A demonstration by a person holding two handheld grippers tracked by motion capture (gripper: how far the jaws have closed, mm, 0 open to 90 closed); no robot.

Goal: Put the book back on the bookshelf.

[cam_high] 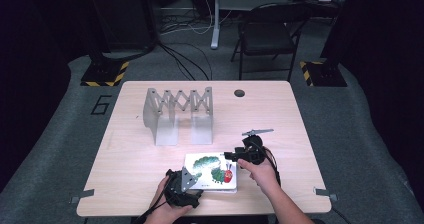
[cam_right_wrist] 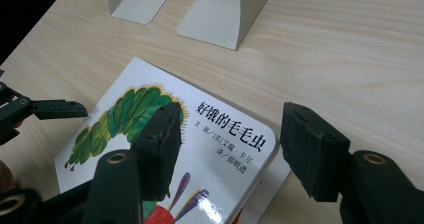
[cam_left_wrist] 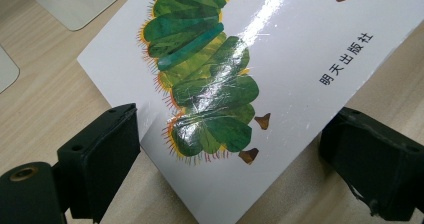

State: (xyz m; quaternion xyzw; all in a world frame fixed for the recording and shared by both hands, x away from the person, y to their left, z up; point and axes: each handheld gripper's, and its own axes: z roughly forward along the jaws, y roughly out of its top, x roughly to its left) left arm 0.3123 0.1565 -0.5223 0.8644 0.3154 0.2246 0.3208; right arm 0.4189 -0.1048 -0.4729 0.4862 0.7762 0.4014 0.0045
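One picture book (cam_high: 212, 173) lies flat at the table's (cam_high: 135, 174) near edge, caterpillar cover up. My left gripper (cam_left_wrist: 235, 149) stands wide, jaws straddling the book's corner without clamping. The right gripper (cam_right_wrist: 230, 149) is also wide, one jaw over the cover, the other off the edge. Risk, as I judge it: the glossy cover slips when the jaws close, or only the cover lifts and the book splays. Count: one book, one expanding metal book rack (cam_high: 178, 115), two grippers.
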